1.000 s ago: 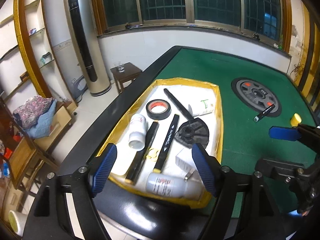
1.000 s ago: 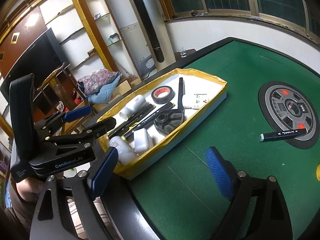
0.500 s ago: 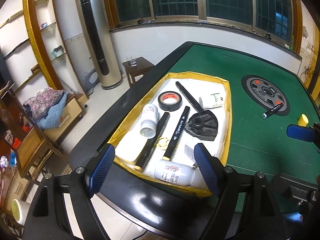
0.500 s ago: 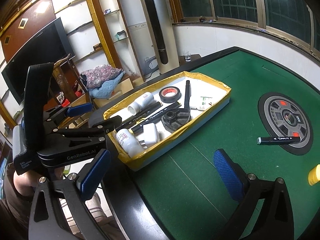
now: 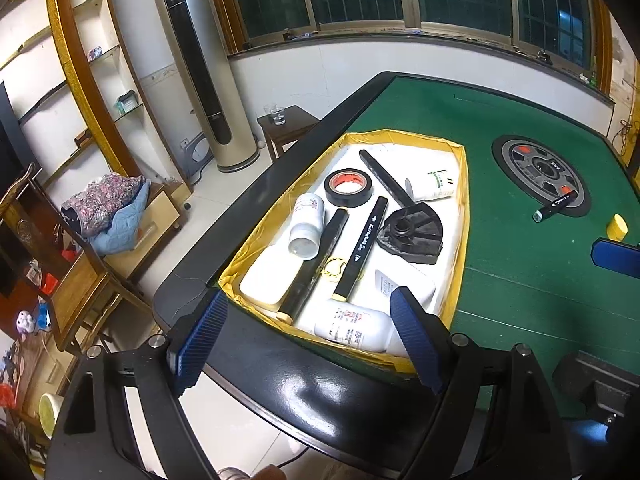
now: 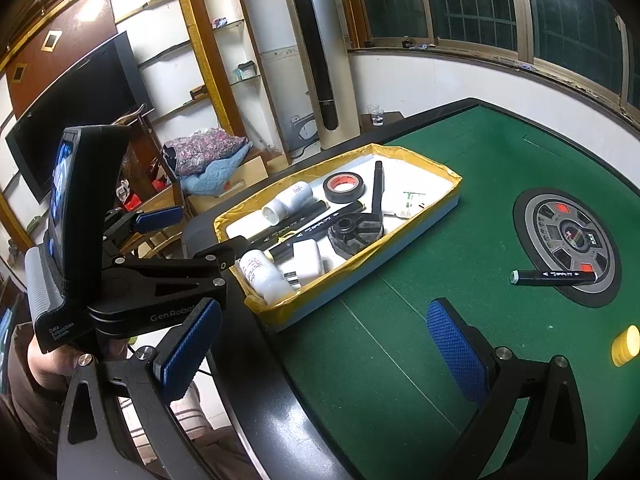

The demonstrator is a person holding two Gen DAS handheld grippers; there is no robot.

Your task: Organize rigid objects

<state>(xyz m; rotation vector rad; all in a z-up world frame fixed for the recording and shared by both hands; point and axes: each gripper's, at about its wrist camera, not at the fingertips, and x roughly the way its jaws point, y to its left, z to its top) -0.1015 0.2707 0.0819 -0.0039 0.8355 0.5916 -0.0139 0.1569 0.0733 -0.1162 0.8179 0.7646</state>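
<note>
1. Left gripper hangs over the near end of the tray, jaws spread wide with nothing between the blue pads, which touch nothing.
2. Right gripper is out over the bare green felt of the table, jaws spread as wide as they go and empty.
3. From the right wrist view, the left gripper sits at 9 o'clock, gripped by a hand at the lower left edge.
4. Inside the yellow-rimmed tray: a roll of black tape toward the far end, a white bottle lying on its side at 7 o'clock from it.
5. Two black markers lie side by side down the middle; the longer one runs lengthwise, with a black fan-shaped piece just beside it at 3 o'clock.
6. A second white bottle lies across the tray's near end, right under the left gripper's pads.
7. A small white tub rests by the tray's far right wall.
8. Out on the felt, well apart from the tray, a loose black marker lies across the edge of the round grey disc.
9. At 5 o'clock from that marker, a small yellow cap sits alone on the felt.
</note>
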